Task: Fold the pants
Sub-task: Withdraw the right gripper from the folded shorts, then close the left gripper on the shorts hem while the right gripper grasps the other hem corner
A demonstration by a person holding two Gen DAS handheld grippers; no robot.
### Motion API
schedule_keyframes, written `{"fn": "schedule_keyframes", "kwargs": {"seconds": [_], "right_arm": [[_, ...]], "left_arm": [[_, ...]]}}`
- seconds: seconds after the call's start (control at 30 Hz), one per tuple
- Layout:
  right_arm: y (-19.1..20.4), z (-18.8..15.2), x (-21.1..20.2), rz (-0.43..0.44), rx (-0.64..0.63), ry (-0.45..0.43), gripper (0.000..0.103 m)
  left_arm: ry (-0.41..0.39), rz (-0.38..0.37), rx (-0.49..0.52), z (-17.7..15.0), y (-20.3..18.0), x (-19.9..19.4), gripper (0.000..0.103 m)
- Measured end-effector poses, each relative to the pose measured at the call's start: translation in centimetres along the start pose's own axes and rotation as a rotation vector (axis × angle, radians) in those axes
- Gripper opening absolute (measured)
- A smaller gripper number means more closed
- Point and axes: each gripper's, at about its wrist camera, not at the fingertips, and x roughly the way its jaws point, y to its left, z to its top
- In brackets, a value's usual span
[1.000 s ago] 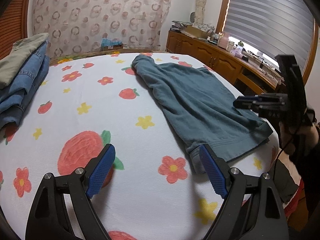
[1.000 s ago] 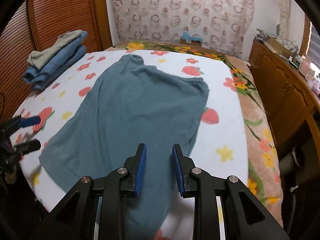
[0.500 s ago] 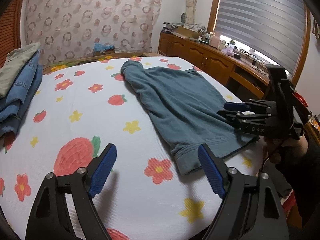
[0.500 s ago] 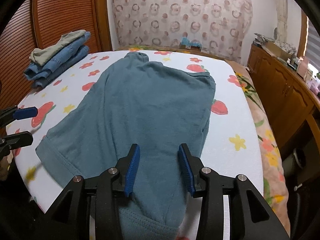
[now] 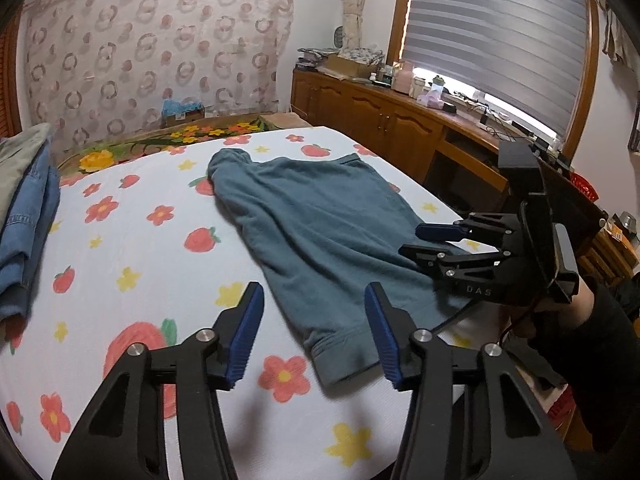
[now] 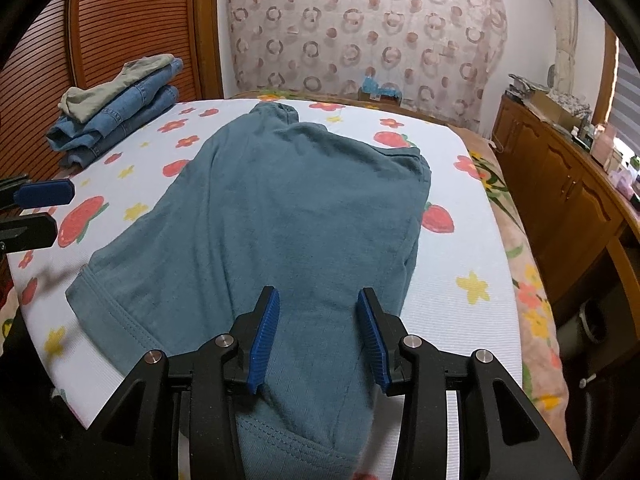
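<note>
The teal pants (image 5: 320,224) lie spread on the flowered bed sheet (image 5: 132,248), waistband at the near edge. My left gripper (image 5: 314,332) is open and empty, just above the near left corner of the waistband. My right gripper (image 6: 318,336) is open over the near end of the pants (image 6: 296,220), with cloth lying under and between its jaws, not clamped. It also shows in the left wrist view (image 5: 430,240), at the pants' right edge. The left gripper's fingers (image 6: 40,194) show at the left in the right wrist view.
A stack of folded jeans with a khaki garment on top (image 6: 120,112) sits at the far left of the bed. A wooden cabinet (image 5: 380,120) with clutter runs along the right wall under the window. A wooden wardrobe (image 6: 120,28) stands behind the stack.
My right gripper has opened wider and moved lower over the pants' near end. My left gripper has narrowed somewhat and shifted toward the waistband corner.
</note>
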Motion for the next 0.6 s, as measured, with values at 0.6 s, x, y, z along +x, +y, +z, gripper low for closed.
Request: {"fn": "schedule_keyframes", "kwargs": {"seconds": [0.6], "right_arm": [[-0.6,-3.5,-5.3,0.009,0.087,-0.014,0.042]], "left_arm": [[0.115,0.024,-0.009,-2.5,-0.6,3.6,0.048]]}}
